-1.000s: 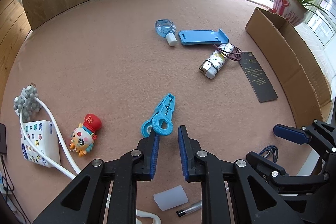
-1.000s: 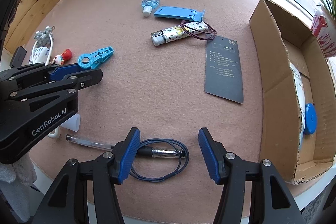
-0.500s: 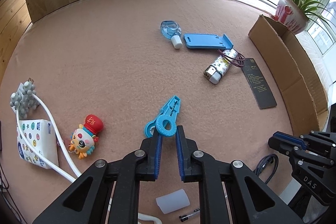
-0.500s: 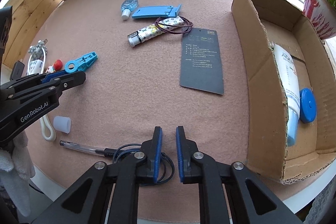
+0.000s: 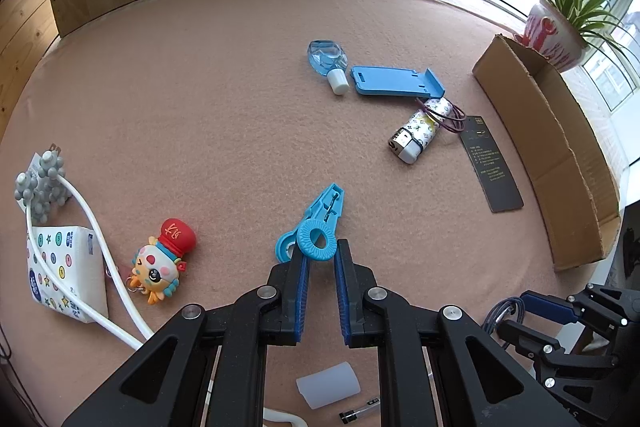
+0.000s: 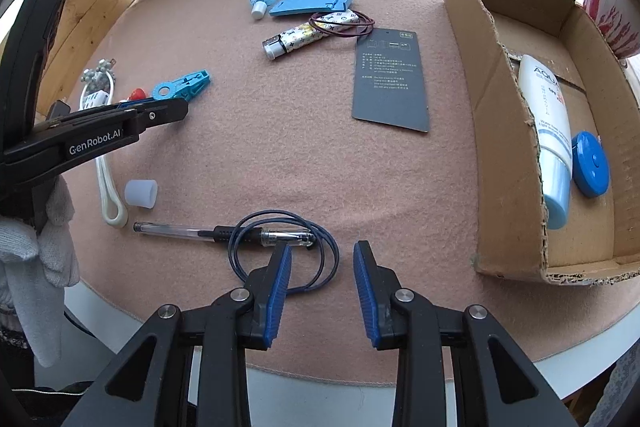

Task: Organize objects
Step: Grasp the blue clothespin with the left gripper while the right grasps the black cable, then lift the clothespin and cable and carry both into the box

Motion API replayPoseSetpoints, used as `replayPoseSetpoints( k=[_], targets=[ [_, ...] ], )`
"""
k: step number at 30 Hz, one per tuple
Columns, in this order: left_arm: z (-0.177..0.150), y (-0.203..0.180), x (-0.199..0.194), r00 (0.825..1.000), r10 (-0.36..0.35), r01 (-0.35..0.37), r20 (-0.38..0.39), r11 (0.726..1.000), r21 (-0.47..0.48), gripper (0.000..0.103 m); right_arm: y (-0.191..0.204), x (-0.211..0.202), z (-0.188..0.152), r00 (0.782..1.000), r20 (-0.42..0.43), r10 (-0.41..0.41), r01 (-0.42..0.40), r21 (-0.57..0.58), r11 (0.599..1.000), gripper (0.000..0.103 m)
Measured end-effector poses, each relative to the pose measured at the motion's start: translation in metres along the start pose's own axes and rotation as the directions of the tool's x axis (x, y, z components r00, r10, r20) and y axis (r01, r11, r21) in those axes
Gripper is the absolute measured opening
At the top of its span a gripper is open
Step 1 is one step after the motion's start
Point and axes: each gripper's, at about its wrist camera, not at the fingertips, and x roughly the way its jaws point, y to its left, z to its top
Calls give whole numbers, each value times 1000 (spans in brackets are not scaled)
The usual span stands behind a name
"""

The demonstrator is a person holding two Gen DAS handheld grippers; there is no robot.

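on pink felt, left tongs (image 5: pixel 320 259) pinch a ridged blue plastic ring (image 5: pixel 316 245); right tongs (image 6: pixel 322 259) are opening, empty.

Both handheld grippers were of black plastic. The left gripper (image 5: pixel 321 259) and the right gripper (image 6: pixel 322 259) each carried two fingers lined with ribbed blue pads (image 6: pixel 279 297). Silver screws (image 5: pixel 377 293) marked the linkage pivots. White lettering "GenRobot.AI" (image 6: pixel 95 142) ran along the left unit's side. The person's left hand wore a white knitted glove (image 6: pixel 38 255).
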Motion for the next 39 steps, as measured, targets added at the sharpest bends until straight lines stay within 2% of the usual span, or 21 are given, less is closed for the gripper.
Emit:
replayPoseSetpoints(
  k=[1, 3, 5, 6, 9, 15, 23, 26, 28, 30, 33, 38, 39],
  targets=[
    [0, 0, 0, 1000, -3, 3, -1, 1000, -2, 13, -1, 1, -4, 1000, -4, -14, 14, -15, 1000, 28],
    [0, 0, 0, 1000, -9, 9, -4, 1000, -7, 12, 6, 2, -5, 998, 21, -63, 64, -57, 996, 16],
    [0, 2, -2, 1000, -17, 17, -7, 1000, -17, 6, 9, 2, -5, 996, 30, -88, 90, -82, 993, 6],
    [0, 3, -3, 1000, -20, 20, -5, 1000, -23, 3, 9, 2, -4, 996, 30, -87, 90, -80, 993, 4],
    [1, 5, -9, 1000, -28, 28, 1, 999, -35, 2, 2, -5, -2, 993, 54, -109, 112, -62, 992, 3],
    [2, 13, -17, 999, -37, 38, 13, 996, -78, 0, -14, -28, 8, 987, 122, -103, 105, -15, 994, 3],
    [4, 14, -20, 999, -12, 15, 38, 996, -86, 0, -26, -51, 21, 979, 192, -66, 65, 11, 998, 3],
    [7, 12, -20, 998, -28, 33, 48, 995, -94, 0, -29, -59, 25, 975, 214, -60, 59, 13, 998, 3],
    [8, 10, -16, 999, -30, 33, 35, 995, -90, 19, -32, -63, 25, 973, 223, -58, 56, 16, 998, 3],
    [10, 9, -10, 999, -6, 10, 43, 996, -86, 25, -35, -66, 25, 973, 226, -52, 49, 19, 999, 3],
    [15, 10, 0, 1000, -1, 3, 29, 995, -98, 26, -39, -70, 24, 972, 229, -49, 46, 19, 999, 3],
    [21, 9, 15, 999, 47, -44, 26, 994, -102, 25, -46, -75, 23, 971, 235, -53, 49, 24, 999, 3],
    [21, 8, 15, 998, 51, -47, 36, 993, -105, 22, -48, -75, 23, 970, 236, -54, 49, 29, 998, 3]
  ],
)
